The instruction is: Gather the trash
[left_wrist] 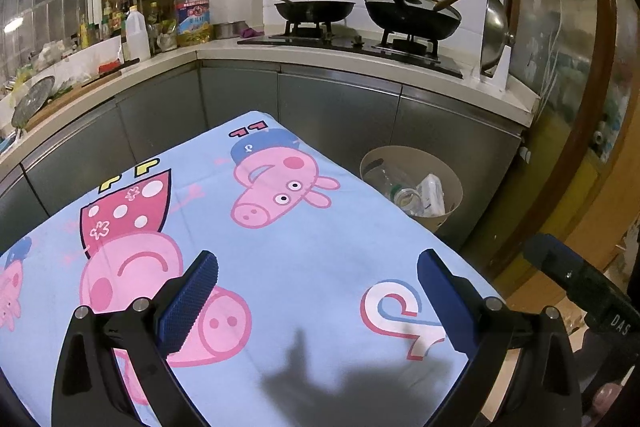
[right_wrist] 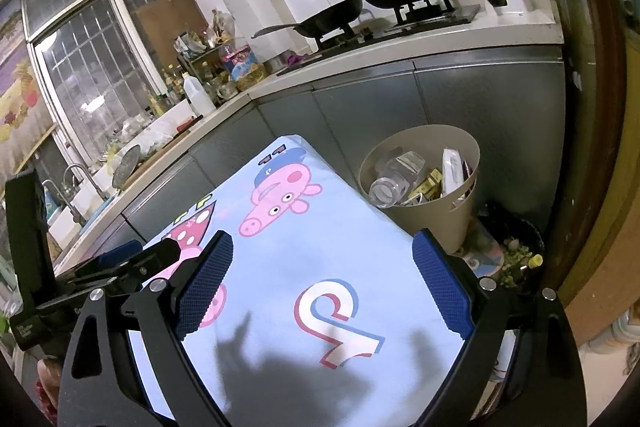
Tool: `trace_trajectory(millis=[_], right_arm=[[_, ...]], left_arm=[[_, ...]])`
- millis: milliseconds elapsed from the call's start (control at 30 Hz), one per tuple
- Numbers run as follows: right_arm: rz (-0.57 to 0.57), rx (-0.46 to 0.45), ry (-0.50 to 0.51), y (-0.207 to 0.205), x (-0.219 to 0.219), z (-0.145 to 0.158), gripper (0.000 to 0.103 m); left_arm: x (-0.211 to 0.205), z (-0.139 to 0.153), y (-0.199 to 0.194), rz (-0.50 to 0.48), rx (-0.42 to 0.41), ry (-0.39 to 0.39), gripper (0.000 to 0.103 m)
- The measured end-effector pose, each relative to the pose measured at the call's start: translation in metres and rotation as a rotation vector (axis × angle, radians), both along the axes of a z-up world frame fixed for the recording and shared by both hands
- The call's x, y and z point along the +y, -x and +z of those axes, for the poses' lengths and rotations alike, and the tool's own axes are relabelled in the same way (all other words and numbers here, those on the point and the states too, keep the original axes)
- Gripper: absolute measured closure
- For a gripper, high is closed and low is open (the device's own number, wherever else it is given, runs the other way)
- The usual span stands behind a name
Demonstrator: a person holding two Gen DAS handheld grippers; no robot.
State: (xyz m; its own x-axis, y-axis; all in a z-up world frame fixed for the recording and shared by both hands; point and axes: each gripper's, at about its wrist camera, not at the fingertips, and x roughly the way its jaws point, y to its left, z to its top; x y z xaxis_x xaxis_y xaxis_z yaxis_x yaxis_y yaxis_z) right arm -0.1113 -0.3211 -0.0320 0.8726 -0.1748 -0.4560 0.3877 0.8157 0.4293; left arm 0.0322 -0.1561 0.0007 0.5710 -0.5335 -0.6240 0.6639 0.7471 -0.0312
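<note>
Trash (right_wrist: 404, 179): bottle and cartons inside beige bin (right_wrist: 464, 147), beside table's far right corner | left gripper (left_wrist: 318, 267): jaws spread, empty, above cartoon cloth (left_wrist: 280, 247) | right gripper (right_wrist: 322, 247): jaws spread, empty, above same cloth

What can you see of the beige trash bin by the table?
The trash bin is a beige, smooth, plastic-looking round tub that flares toward an open rim with no lid. It stands upright on the floor between the far right corner of the cloth-covered table and the grey cabinets. Inside lie a clear bottle, mouth toward the camera, and some cartons.
</note>
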Motion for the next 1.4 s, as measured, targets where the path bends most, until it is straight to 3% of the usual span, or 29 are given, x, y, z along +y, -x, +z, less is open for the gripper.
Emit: trace_trajectory(millis=[467, 800, 1167, 1400], right_arm=[[-0.007, -0.014, 0.010, 0.003, 0.004, 0.005, 0.008], [-0.001, -0.008, 0.007, 0.000, 0.010, 0.006, 0.007], [-0.002, 0.018, -0.012, -0.004, 0.010, 0.001, 0.006], [0.001, 0.001, 0.003, -0.003, 0.012, 0.003, 0.006]], left_arm=[[0.012, 0.007, 0.000, 0.063, -0.050, 0.024, 0.004], [0.015, 0.004, -0.002, 0.135, -0.096, -0.042, 0.004], [0.018, 0.007, -0.001, 0.169, -0.112, -0.040, 0.004], [0.017, 0.007, 0.003, 0.200, -0.153, -0.084, 0.004]])
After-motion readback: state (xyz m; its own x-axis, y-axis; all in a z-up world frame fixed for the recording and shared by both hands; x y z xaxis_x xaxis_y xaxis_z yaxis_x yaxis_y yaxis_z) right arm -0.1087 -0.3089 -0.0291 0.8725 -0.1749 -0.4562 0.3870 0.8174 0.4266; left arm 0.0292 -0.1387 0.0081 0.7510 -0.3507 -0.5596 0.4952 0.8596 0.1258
